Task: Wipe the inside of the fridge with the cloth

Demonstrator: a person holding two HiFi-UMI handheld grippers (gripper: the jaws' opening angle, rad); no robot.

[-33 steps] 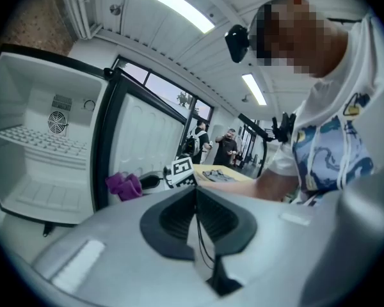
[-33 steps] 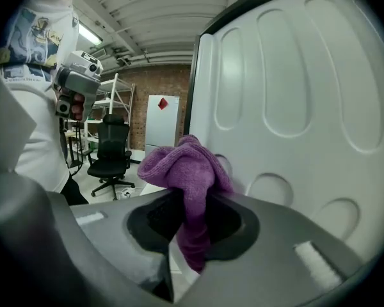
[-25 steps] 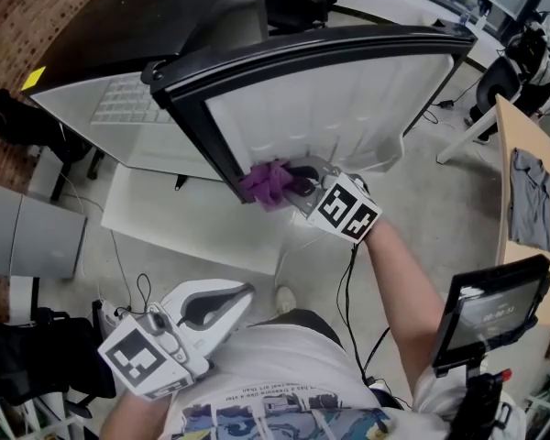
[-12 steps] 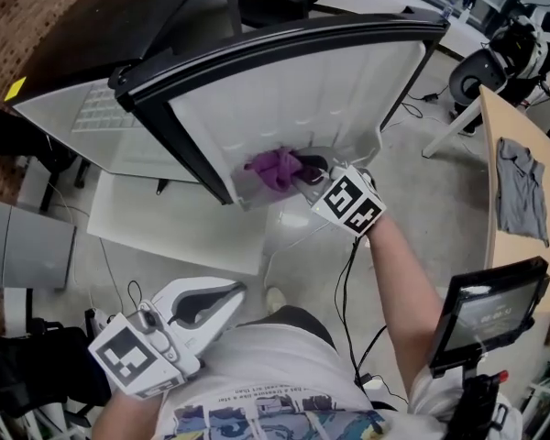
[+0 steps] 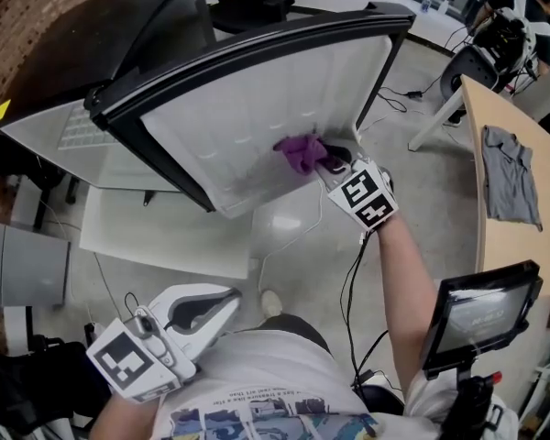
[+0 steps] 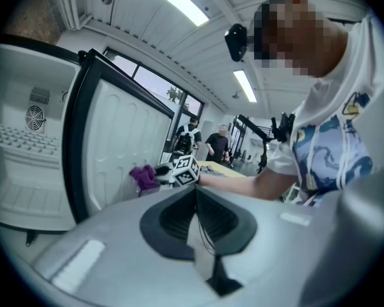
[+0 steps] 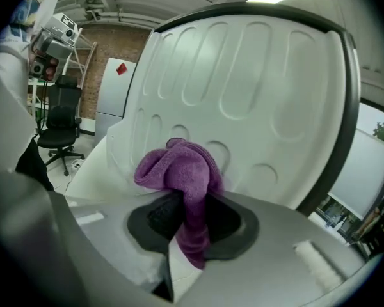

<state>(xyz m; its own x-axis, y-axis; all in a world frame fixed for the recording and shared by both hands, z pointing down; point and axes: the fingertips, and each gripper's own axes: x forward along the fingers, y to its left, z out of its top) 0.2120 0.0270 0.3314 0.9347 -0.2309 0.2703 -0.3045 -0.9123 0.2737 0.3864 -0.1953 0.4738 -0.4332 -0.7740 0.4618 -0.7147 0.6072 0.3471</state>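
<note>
Fingers of my right gripper (image 5: 334,164) clamp the purple terry cloth (image 5: 300,151) against the white fridge-door liner (image 5: 247,108), 1 o'clock. My left gripper (image 5: 224,302), 7 o'clock: fingers together, empty.

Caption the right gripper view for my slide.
Right gripper, jaws shut on the purple cloth, at the open fridge door's white moulded inner panel.

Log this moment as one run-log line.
right gripper: shut on cloth | cloth: at fridge door inner panel | left gripper: shut, empty, held low

Purple cloth (image 5: 300,151), bunched, clamped in right gripper (image 5: 330,165), pressed against the white moulded inner panel of the fridge door (image 5: 247,99). Door stands open, black-rimmed.
</note>
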